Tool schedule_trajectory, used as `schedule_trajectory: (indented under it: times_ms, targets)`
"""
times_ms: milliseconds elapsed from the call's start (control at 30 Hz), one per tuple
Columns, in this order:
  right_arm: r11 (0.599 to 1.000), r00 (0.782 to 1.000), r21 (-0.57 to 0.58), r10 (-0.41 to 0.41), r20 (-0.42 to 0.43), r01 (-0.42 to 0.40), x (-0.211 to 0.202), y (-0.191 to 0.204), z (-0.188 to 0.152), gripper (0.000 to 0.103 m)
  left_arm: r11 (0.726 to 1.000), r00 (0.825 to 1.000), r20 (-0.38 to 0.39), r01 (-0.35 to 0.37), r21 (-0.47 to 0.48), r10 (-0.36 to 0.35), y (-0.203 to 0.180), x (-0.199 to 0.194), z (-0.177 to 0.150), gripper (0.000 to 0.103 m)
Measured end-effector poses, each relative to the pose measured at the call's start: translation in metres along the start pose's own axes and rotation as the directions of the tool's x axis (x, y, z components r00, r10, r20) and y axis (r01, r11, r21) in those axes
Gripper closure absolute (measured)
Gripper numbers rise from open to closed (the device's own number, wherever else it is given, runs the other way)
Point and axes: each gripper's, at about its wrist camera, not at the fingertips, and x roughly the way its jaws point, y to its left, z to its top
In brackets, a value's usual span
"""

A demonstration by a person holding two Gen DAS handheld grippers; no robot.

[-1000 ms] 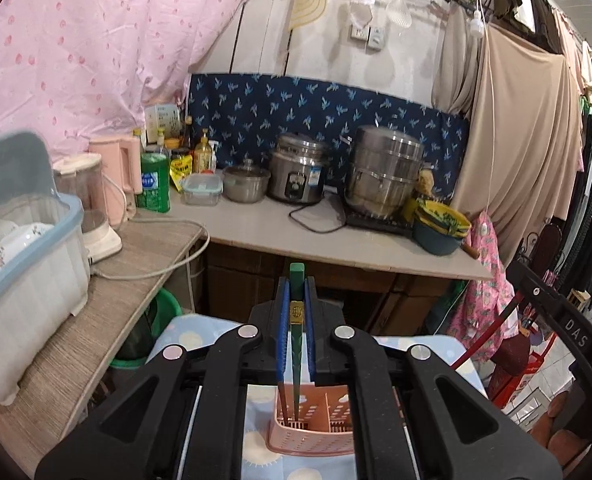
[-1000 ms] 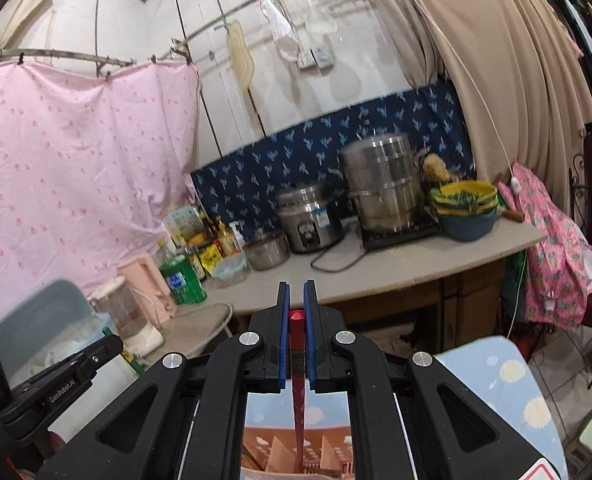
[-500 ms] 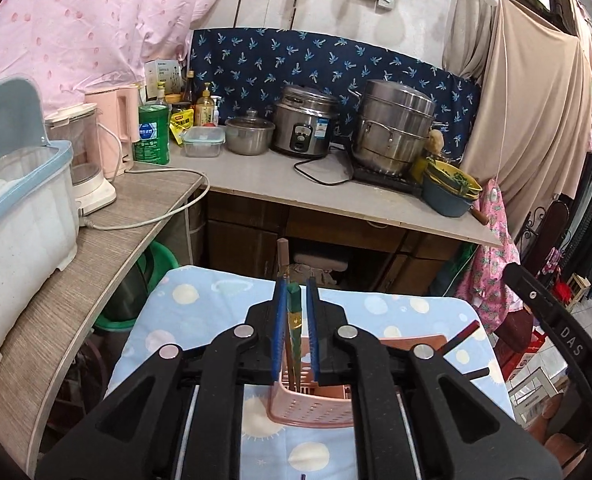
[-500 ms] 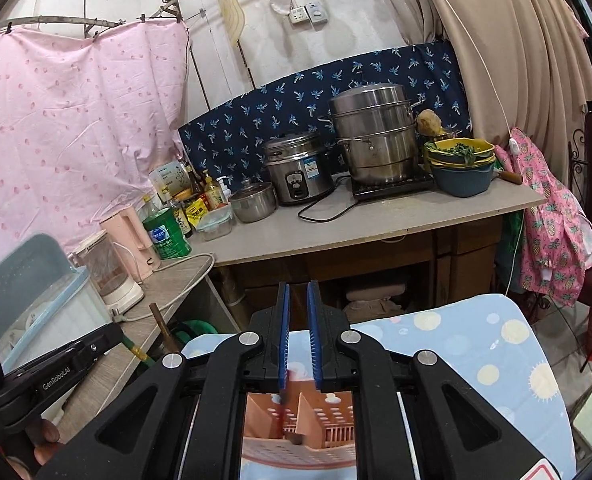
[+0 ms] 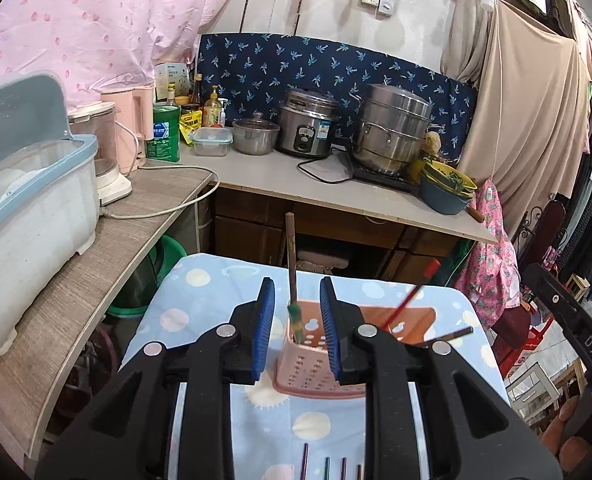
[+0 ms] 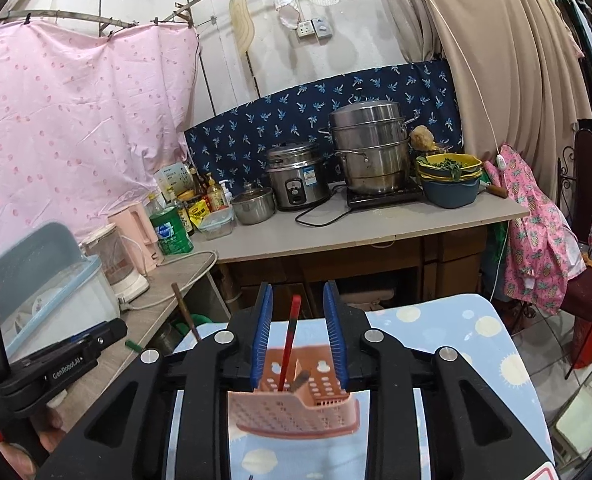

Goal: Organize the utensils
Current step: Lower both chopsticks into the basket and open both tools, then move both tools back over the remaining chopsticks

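A pink perforated utensil basket (image 5: 319, 356) stands on the blue dotted tablecloth (image 5: 212, 304); it also shows in the right wrist view (image 6: 296, 408). A green chopstick (image 5: 296, 320) and a brown one (image 5: 290, 252) stand in its left end. A red chopstick (image 6: 290, 344) leans in the right part, also seen in the left wrist view (image 5: 409, 296). My left gripper (image 5: 297, 328) is open just above the basket, empty. My right gripper (image 6: 297, 332) is open above it, empty. Several chopstick ends (image 5: 327, 468) lie on the cloth below.
A wooden side counter (image 5: 76, 280) at left holds a dish box (image 5: 28, 224) and a blender (image 5: 104, 152). The back counter (image 5: 335, 184) carries pots, a rice cooker and bottles. Clothes hang at right.
Both grippers opened and let go of their chopsticks, green from the left and red from the right, which now stand in the basket. Both grippers drew back and up.
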Motion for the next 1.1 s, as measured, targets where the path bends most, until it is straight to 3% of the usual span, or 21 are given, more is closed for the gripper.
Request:
schedule_trajectory:
  times_ms: [367, 700, 1100]
  targets:
    - [1.0, 0.999, -0.021, 0.012, -0.047, -0.013, -0.049, 0.005, -0.044, 0.075, 1.0, 1.0, -0.011, -0.022, 0.022, 0.022, 0.006, -0.042, -0.039, 0.076]
    - [1.0, 0.987, -0.026, -0.003, -0.159, -0.001, -0.088, 0.0, -0.112, 0.075, 0.999, 0.996, -0.089, -0.023, 0.035, 0.026, 0.015, -0.064, -0.096, 0.074]
    - [0.999, 0.931, 0.012, -0.044, -0.361, 0.052, -0.113, -0.021, -0.209, 0.075, 0.998, 0.971, -0.234, -0.034, 0.054, 0.046, 0.025, -0.07, -0.178, 0.074]
